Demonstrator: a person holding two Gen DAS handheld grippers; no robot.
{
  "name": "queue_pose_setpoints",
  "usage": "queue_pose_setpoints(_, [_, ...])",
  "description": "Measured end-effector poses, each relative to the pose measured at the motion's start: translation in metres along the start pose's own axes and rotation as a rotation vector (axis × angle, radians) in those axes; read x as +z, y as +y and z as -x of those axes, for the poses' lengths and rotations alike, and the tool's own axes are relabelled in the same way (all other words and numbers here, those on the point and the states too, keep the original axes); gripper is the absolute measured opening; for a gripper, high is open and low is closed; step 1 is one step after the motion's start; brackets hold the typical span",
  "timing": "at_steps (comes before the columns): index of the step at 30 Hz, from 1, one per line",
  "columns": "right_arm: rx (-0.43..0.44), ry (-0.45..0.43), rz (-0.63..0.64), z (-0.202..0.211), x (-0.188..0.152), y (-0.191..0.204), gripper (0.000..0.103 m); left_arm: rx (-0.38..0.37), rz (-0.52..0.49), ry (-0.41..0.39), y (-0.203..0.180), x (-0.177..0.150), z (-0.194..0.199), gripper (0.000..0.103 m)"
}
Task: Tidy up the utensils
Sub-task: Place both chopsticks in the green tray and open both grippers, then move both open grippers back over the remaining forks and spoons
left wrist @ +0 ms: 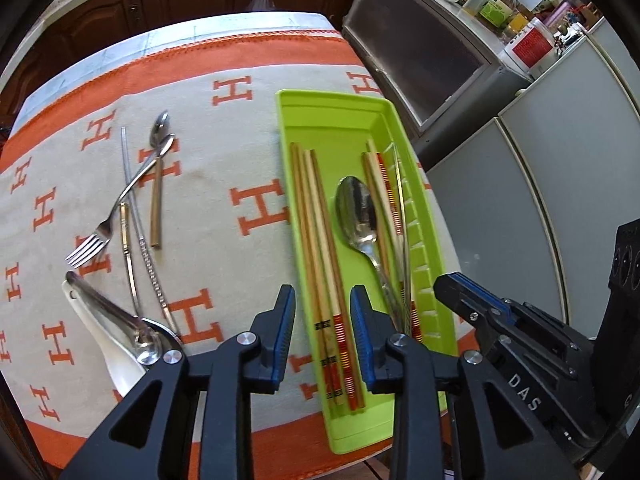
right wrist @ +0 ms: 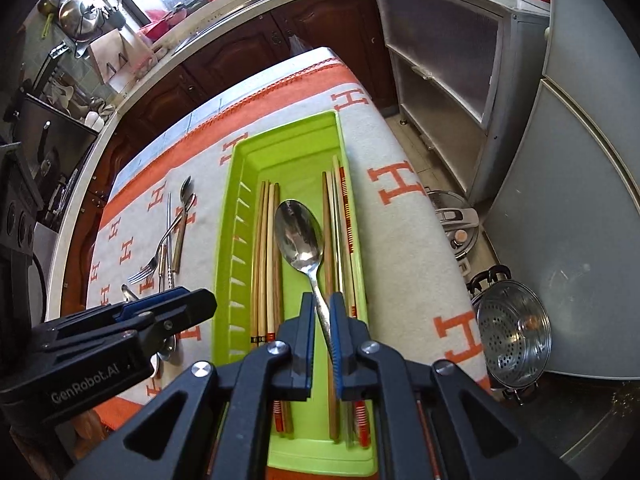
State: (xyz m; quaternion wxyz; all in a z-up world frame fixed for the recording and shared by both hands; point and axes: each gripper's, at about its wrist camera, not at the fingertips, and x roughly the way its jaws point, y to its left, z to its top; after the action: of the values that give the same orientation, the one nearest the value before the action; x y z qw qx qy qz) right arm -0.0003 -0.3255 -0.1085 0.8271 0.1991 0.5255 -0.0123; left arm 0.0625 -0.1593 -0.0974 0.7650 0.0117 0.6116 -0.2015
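Green plastic tray [right wrist: 236, 216], long and shallow, lying lengthwise on the bench [left wrist: 224, 128] near its right edge, the tray's near end close to the bench's front edge; inside it, wooden chopsticks [left wrist: 316, 240] in two bundles along the side walls, with a polished steel spoon [right wrist: 298, 236] between them, bowl pointing away; a row of slanted ribs lines one inner wall. Right tongs [right wrist: 322, 308] clenched on the spoon's handle, over the tray's near half. Left tongs [left wrist: 323, 320] released, blue pads standing apart above the red-banded ends of one chopstick bundle, touching nothing. Open cloth lies between the tray and the loose cutlery to its left: a steel fork [left wrist: 94, 242], a small spoon [left wrist: 159, 130], slender metal chopsticks [left wrist: 148, 256] and a brass-coloured stick [left wrist: 157, 204], partly crossing; nearer, a white ceramic spoon [left wrist: 96, 320] under a metal handle. The cloth [left wrist: 248, 92] is cream, napped, orange-bordered, patterned with orange H letters. Only the right wrist view shows the floor beyond the bench's right edge, with a perforated steel steamer pot [right wrist: 512, 332] and a pressure-cooker lid [right wrist: 456, 224]; only the left wrist view shows the ceramic spoon clearly.
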Motion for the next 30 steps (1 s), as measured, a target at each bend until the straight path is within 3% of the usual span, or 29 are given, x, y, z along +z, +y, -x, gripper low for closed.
queue_pose_setpoints(14, [0.023,0.006,0.044,-0.001,-0.008,0.023,0.007,0.115,0.073,-0.073,0.059,-0.028,0.031,0.044])
queue_pose_setpoints(30, [0.119,0.023,0.135,-0.007,-0.008,0.080,0.007,0.194,0.277,-0.148,0.145,-0.052,0.065,0.045])
